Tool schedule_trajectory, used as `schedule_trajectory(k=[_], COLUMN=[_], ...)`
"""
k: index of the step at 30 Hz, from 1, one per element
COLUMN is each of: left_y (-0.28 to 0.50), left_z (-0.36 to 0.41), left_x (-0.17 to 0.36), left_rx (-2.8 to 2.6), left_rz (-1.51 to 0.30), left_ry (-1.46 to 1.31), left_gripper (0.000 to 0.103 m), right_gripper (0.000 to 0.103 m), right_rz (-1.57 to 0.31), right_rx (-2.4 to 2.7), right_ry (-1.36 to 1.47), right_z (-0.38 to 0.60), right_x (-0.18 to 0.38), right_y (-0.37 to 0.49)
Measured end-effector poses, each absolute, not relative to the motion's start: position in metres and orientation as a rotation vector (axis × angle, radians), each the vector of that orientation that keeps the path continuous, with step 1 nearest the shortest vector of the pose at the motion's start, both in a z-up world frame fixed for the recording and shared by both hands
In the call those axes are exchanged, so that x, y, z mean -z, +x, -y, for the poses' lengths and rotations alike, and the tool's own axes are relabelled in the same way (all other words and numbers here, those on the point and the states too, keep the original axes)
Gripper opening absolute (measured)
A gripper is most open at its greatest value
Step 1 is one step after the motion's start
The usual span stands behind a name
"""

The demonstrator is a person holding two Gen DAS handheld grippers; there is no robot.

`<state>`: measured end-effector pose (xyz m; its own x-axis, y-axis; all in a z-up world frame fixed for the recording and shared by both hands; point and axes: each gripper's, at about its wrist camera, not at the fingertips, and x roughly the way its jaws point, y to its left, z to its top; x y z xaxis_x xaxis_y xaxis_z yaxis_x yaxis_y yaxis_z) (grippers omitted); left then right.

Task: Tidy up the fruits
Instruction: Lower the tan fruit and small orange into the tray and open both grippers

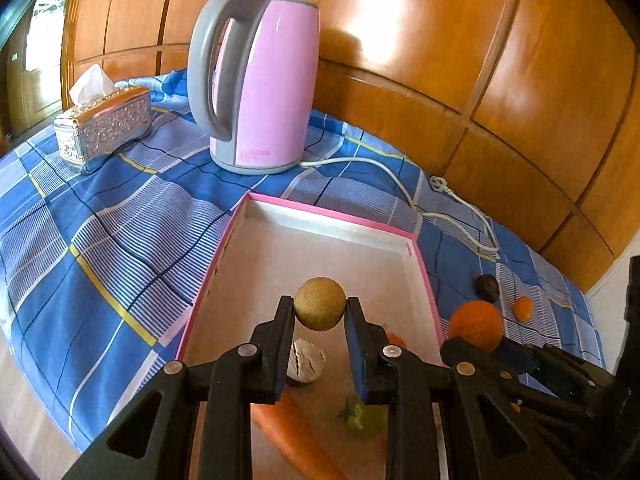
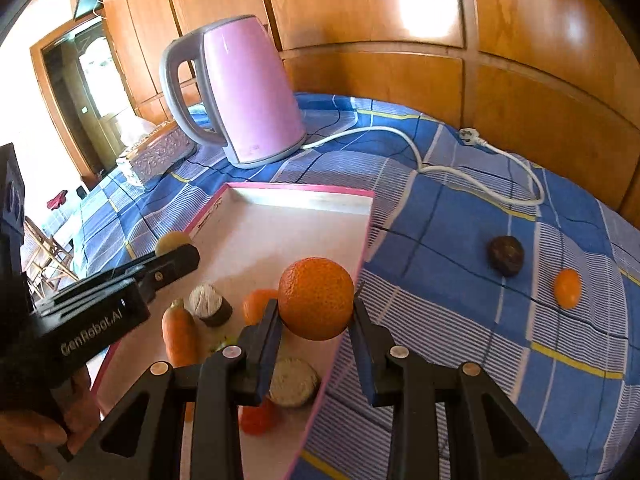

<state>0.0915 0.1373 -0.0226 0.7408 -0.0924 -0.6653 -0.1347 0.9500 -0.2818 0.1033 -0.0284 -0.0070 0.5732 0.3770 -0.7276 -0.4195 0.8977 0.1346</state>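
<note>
Left wrist view: left gripper (image 1: 320,310) clenches a tan round fruit (image 1: 320,303) at lower centre, above the pink-rimmed tray (image 1: 320,210). Right wrist view: right gripper (image 2: 316,310) grasps an orange (image 2: 316,298) at lower centre, over the tray's right rim; a dark fruit (image 2: 506,255) and small orange fruit (image 2: 567,288) lie on the checked cloth (image 2: 460,240) at right.

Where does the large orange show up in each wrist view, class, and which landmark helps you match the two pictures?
Left wrist view: large orange at lower right, outside the box's right wall.
Right wrist view: large orange at centre, clamped in the right gripper.
Shared landmark: the pink kettle.
</note>
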Motion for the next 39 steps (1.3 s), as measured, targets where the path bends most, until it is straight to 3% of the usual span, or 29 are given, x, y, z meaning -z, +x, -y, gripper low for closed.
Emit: schedule_trajectory(k=[10, 39], left_y=[0.094, 0.048], left_z=[-0.133, -0.105], left_x=[0.04, 0.017], left_rx=[-0.025, -0.016], left_rz=[-0.786, -0.762], left_ry=[-0.336, -0.289], left_gripper=[0.035, 0.035], right_gripper=[0.041, 0.041], right_rz=[-0.88, -0.796], right_rx=[-0.467, -0.393], right_ry=[-0.066, 0.03], right_z=[0.015, 0.051], right_x=[0.025, 0.0], right_y=[0.114, 0.064])
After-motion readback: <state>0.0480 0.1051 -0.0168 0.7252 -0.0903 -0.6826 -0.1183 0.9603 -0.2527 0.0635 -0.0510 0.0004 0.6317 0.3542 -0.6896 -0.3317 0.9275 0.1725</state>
